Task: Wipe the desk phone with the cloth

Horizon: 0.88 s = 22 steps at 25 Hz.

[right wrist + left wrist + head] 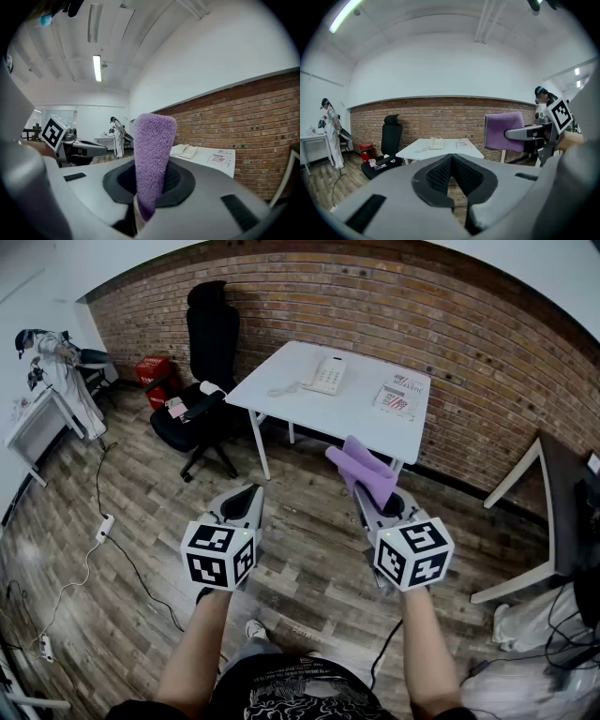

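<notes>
Right gripper (380, 502) was clamped on the purple cloth (366, 468), with most of it flopping out past the tips. Left gripper (249, 495) had its jaws pressed together on nothing. The desk phone (327, 374) sat near the far edge of the desk (352, 418), well away from both. My worry: with nothing bracing the phone, a wipe could've shoved it around, and that floppy cloth might've snagged the cord (279, 389).
</notes>
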Tool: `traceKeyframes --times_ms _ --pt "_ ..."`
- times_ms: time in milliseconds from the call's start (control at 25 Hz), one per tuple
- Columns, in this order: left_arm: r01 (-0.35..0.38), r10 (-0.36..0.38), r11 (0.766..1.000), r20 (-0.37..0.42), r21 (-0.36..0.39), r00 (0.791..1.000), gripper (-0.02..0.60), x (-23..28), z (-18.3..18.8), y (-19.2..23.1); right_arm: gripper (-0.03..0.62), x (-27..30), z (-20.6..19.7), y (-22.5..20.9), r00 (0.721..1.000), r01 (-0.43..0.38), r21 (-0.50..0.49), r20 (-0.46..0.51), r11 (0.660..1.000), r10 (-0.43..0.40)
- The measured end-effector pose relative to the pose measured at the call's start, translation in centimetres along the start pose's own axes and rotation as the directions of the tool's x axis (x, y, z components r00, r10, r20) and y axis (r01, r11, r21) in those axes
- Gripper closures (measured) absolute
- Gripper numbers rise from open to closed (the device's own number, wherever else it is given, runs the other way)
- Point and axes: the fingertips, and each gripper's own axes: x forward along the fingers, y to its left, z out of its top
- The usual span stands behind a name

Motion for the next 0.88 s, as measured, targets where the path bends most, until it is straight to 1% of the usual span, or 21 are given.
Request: traceKeyframes --times_ms 200,480,680,880 --pt "0.005 -0.005 1.000 -0.001 -0.002 1.000 0.578 0.4 -0.4 -0.6 0.551 -0.2 -0.8 -0.1 1.000 -0.010 -0.002 -0.008 1.000 0.010" --pt "0.022 -0.022 1.000 -0.004 -0.014 1.000 0.578 2.5 -0.5 0.1 0.551 1.2 -1.5 -1.4 1.000 0.009 0.017 -0.023 1.000 -0.008" --pt "0.044 -0.044 0.999 -0.006 -0.022 0.999 0.578 5.7 -0.7 1.7 0.551 3.9 -2.0 -2.9 0.999 0.028 0.019 -0.036 0.999 -0.028" --pt "0.065 -0.065 0.997 -0.014 -0.037 0.998 0.578 10.5 -0.2 5.0 0.551 8.7 -1.9 -5.1 0.997 0.052 0.024 -0.059 0.998 -0.051"
